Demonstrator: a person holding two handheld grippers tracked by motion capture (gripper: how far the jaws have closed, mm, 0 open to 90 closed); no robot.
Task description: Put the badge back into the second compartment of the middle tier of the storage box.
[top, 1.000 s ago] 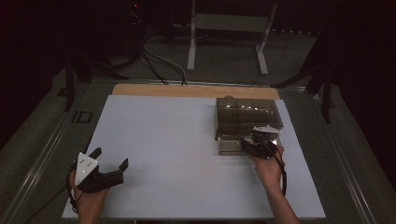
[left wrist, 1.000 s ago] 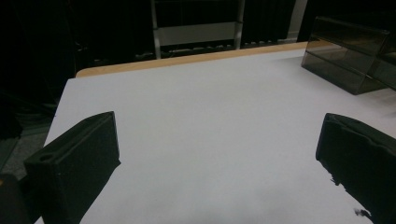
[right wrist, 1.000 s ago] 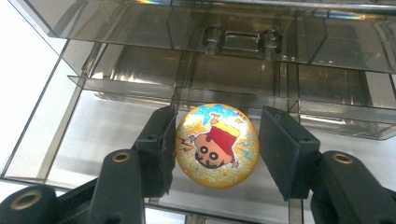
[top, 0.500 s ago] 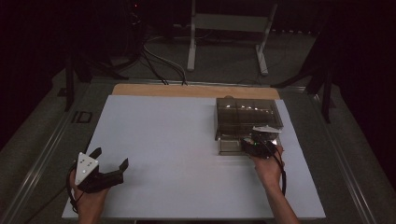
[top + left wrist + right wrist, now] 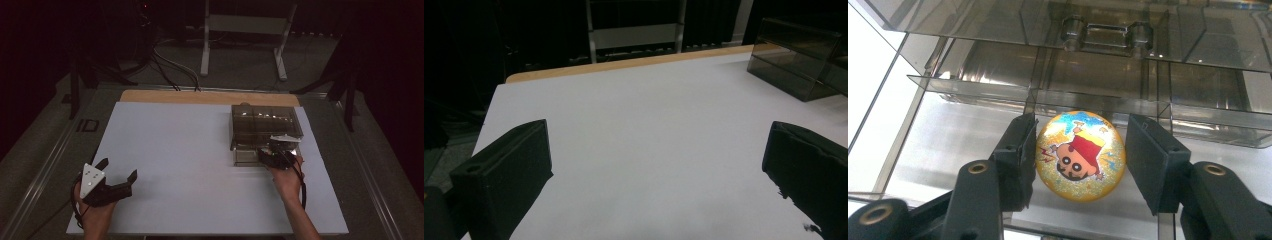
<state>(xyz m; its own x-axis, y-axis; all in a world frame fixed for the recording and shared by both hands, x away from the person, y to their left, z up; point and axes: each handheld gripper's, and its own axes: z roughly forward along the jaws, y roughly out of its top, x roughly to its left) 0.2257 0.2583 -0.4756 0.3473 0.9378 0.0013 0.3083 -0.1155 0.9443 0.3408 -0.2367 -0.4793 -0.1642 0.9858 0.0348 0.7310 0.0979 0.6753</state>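
A smoky clear plastic drawer box (image 5: pixel 262 120) stands at the right of the white sheet (image 5: pixel 175 140), its lower drawer (image 5: pixel 948 145) pulled out toward me. Inside that drawer is a glittery yellow ball (image 5: pixel 1080 155) printed with a cartoon figure. My right gripper (image 5: pixel 1080 147) reaches into the drawer and is shut on the ball, one pad against each side. In the high view the right gripper (image 5: pixel 270 156) sits at the box's front. My left gripper (image 5: pixel 118 169) rests near the sheet's front left corner, open wide, with nothing between its jaws (image 5: pixel 658 130).
A wooden strip (image 5: pixel 200 96) runs along the table's far edge. Cables and a metal stand (image 5: pixel 240 30) lie on the dark floor beyond. The box (image 5: pixel 794 60) is far off to the right of the left gripper.
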